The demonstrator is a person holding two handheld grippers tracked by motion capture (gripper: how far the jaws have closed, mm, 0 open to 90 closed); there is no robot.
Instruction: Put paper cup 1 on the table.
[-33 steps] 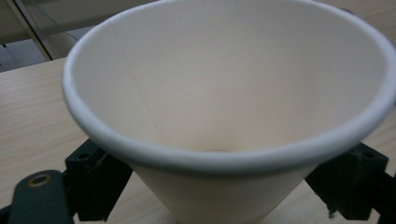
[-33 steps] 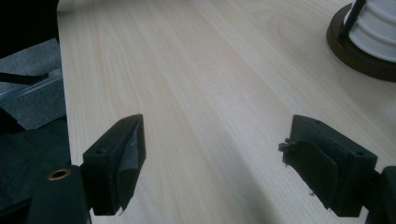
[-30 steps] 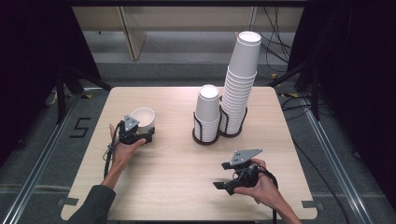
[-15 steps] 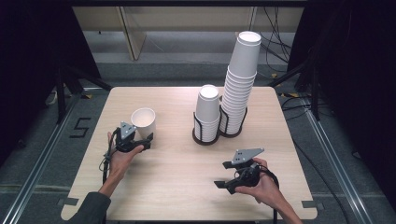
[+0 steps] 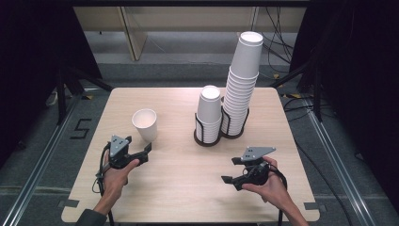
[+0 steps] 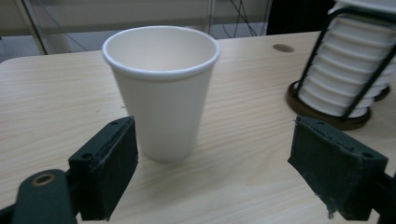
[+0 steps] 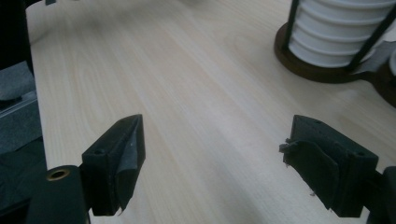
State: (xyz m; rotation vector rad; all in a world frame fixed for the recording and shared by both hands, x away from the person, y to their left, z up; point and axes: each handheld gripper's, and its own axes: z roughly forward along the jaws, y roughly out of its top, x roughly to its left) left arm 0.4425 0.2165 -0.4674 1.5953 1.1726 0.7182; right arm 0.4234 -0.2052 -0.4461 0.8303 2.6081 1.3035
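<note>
the single paper cup (image 5: 145,124) stands upright and alone on the left part of the wooden surface (image 5: 188,188), mouth up, well apart from the two stacks in the black wire holder (image 5: 207,139). the left gripper (image 5: 145,154) sits just in front of it, nearer the person, with its fingers spread wide. in the left gripper view the cup (image 6: 161,88) stands beyond the two black pads, touching neither. the step in hand looks like the setting-out of one cup, with the release done and the cup free.

the right gripper (image 5: 230,170) rests low near the front right of the surface, its fingers also wide apart with nothing between them.

the next move probably calls for another cup from the short stack (image 5: 209,113) or the tall stack (image 5: 242,80). that would need a light pinch on one rim or wall, so that only the top cup lifts and the holder stays put.

the cup is plain white paper, tapered, with a rolled rim. it is empty, unmarked and undented, thin-walled and likely easy to crush or tip.
</note>
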